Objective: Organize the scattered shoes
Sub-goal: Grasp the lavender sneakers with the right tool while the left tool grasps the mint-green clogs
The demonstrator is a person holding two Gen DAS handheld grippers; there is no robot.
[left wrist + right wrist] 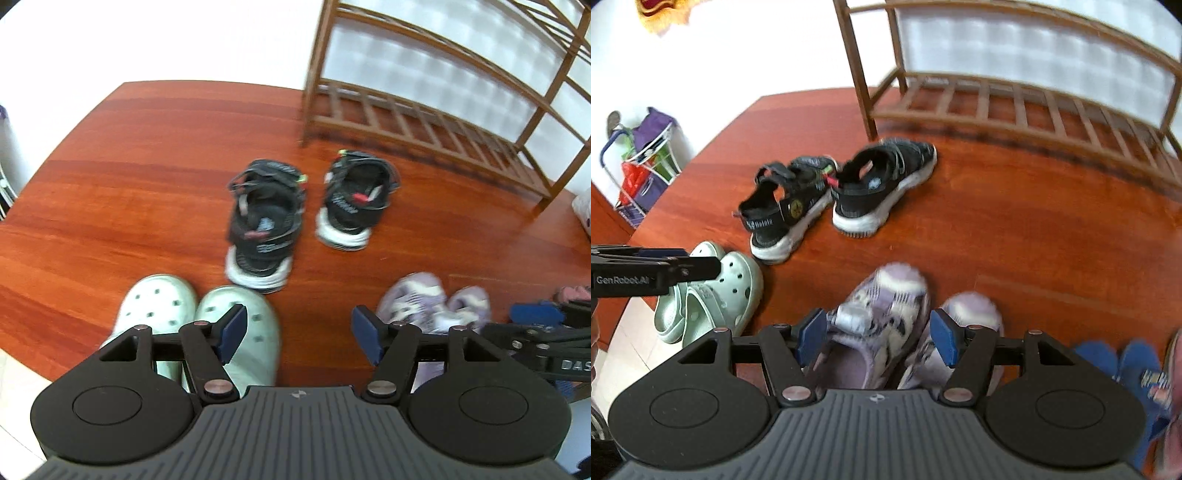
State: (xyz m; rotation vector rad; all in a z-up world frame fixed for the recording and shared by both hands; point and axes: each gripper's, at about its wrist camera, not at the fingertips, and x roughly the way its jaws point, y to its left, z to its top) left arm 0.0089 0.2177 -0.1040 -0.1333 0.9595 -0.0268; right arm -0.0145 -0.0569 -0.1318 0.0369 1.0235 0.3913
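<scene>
Both grippers hang over the wood floor (129,192) with jaws spread wide and nothing between them. The left gripper (299,330) sits at lower centre of its view, its left pad over the right one of two green clogs (199,317). The right gripper (879,338) sits at lower centre of its view, straddling the left purple sneaker (882,306) of a pair.

The black sandals (834,192) lie mid-frame on the floor, heels toward the cameras, just short of the rack (1015,107), whose lowest slatted shelf shows bare. Blue shoes (1123,365) lie at lower right.

Risks, as I judge them: the purple sneakers lie touching, so a closing jaw could catch both or nudge one askew. The soft clog may squash and slip. The two grippers are near each other and could collide. Both views are blurred, so aim may be off.
</scene>
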